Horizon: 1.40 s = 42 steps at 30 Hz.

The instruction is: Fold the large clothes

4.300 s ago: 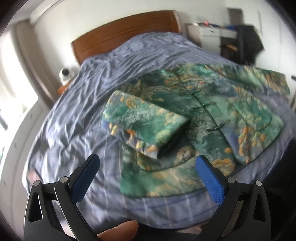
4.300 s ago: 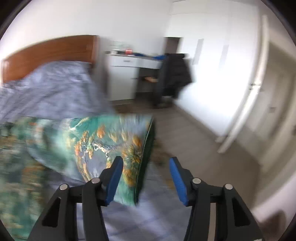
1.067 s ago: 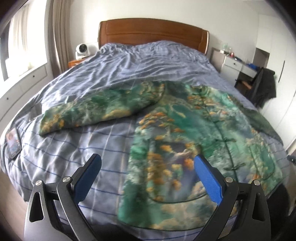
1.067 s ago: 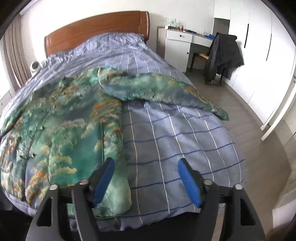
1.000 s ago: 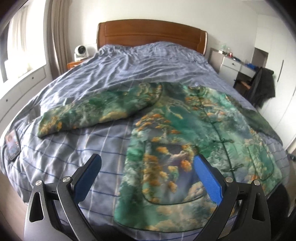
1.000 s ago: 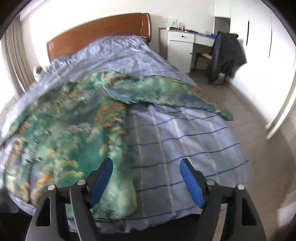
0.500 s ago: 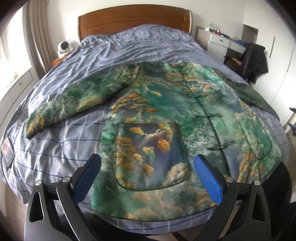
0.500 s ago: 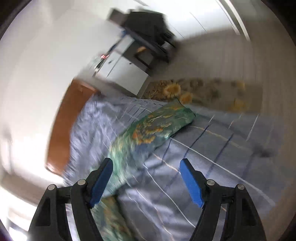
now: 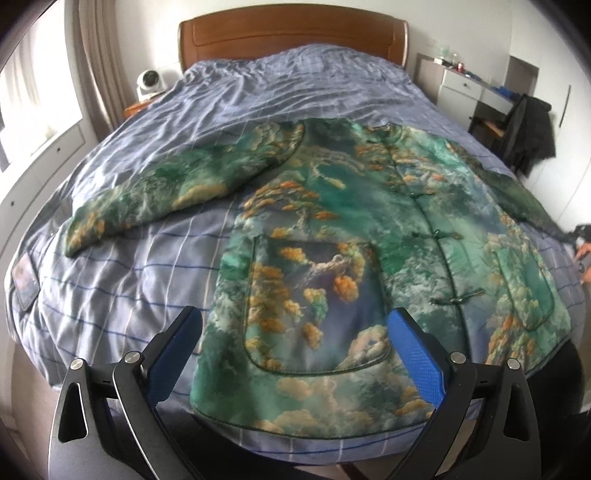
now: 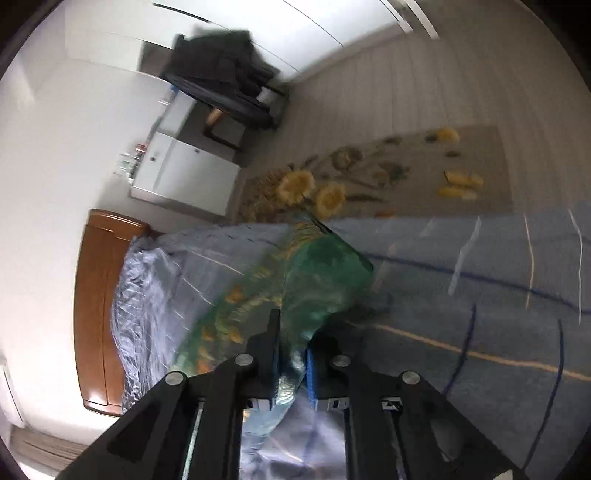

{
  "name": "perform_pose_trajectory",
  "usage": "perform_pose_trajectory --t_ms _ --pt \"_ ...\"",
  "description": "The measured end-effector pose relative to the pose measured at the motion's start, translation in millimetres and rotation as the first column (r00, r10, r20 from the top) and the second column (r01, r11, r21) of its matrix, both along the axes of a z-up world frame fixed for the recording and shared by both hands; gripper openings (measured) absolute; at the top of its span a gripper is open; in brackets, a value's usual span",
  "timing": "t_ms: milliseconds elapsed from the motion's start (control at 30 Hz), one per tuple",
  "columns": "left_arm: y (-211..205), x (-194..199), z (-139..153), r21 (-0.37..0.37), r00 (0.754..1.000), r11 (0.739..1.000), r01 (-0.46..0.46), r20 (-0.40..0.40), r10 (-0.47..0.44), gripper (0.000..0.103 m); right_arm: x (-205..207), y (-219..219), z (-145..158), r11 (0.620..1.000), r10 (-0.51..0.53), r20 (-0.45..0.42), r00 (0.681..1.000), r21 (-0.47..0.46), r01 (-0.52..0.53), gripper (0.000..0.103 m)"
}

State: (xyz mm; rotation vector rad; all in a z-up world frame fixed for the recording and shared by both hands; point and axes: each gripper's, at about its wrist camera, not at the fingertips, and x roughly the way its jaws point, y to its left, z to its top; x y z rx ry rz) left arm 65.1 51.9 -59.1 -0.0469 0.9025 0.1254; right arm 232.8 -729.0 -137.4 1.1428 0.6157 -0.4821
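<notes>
We saw a green printed jacket (image 9: pixel 332 229) spread flat, front side up, on a bed (image 9: pixel 122 280) with a blue striped cover. Its body lay toward the near edge and the right half of the bed in the left wrist view, with one sleeve (image 9: pixel 166 192) stretched out to the left across the cover. The left gripper (image 9: pixel 295 354) hovered over the jacket's lower hem with its jaws wide apart and nothing between the blue pads (image 9: pixel 413 354); no contact with the cloth.

In the right wrist view, rolled sideways and blurred, the right gripper (image 10: pixel 293 354) had its jaws nearly together, pinched on the other sleeve (image 10: pixel 317 280), with green fabric bunched between the fingers near the bed's side edge. Beyond that edge we saw a flower-patterned rug (image 10: pixel 369 177) on the floor, a white cabinet (image 10: pixel 184 177) and a dark coat on a chair (image 10: pixel 221 85). A wooden headboard (image 9: pixel 291 33) stood at the far end of the bed.
</notes>
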Motion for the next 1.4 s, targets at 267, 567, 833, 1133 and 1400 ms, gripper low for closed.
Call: perform_pose_trajectory --t_ms 267,567,833,1133,1400 --pt "6.7 7.4 -5.2 -0.054 1.000 0.998 -0.007 0.012 0.008 0.101 43.4 144.2 184.0 0.764 0.486 0.108 0.867 -0.535 -0.361 0.009" --pt "17.7 -18.0 4.7 -0.063 0.997 0.997 -0.032 0.066 0.037 0.101 104.7 404.1 179.4 0.297 0.846 -0.143 0.513 -0.674 -0.677 0.009" --pt "35.2 -24.8 -8.6 -0.072 0.997 0.994 -0.076 0.023 0.078 0.101 86.7 516.5 61.4 0.026 0.868 -0.396 0.300 -0.567 -0.823 0.009" --pt "-8.6 29.9 1.1 -0.054 0.994 0.993 0.107 0.019 -0.106 0.101 45.8 501.8 23.0 0.009 0.895 -0.400 0.197 -0.425 -0.905 0.055" --pt "-93.9 183.7 -16.2 -0.334 0.915 0.870 0.362 -0.049 -0.400 0.100 -41.9 451.9 68.2 0.068 0.909 -0.326 0.260 -0.500 -0.864 0.056"
